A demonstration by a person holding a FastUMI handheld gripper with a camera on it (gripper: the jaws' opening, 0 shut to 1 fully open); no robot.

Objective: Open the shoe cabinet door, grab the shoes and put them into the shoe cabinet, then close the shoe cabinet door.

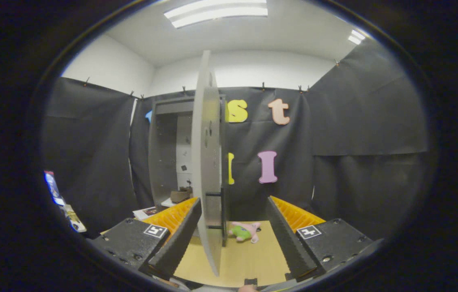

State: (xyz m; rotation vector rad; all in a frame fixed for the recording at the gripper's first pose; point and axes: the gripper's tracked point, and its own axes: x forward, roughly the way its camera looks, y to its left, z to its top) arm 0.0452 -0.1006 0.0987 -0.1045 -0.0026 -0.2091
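Gripper view looks along the two fingers toward a grey shoe cabinet (164,154) that stands against the black cloth wall. Starting at the left, some small coloured things (60,200) lie low by the wall; I cannot tell what they are. Next comes the open cabinet, and inside it, on the bottom shelf, a brown shoe (180,195) is already resting, with a flat white paper-like thing (145,211) just in front of the cabinet on the table. From this I judge that the opening and the putting in of shoes are done, at least for this shoe; whether another shoe is left outside I cannot say. The closing is what is left. The cabinet door (208,162) stands wide open and is seen almost edge-on, rising tall between the fingers, and its lower edge comes down close to the camera. The gripper (233,215) is spread wide and holds nothing: the door edge is inside the gap, nearer to the left finger, but I cannot tell if that finger touches it, and the right finger is well apart from it. Right of the door, just ahead of the fingers, a small pink and green plush toy (245,232) lies on the wooden table (253,259). To close the door, it seems the gripper must push the panel toward the cabinet.
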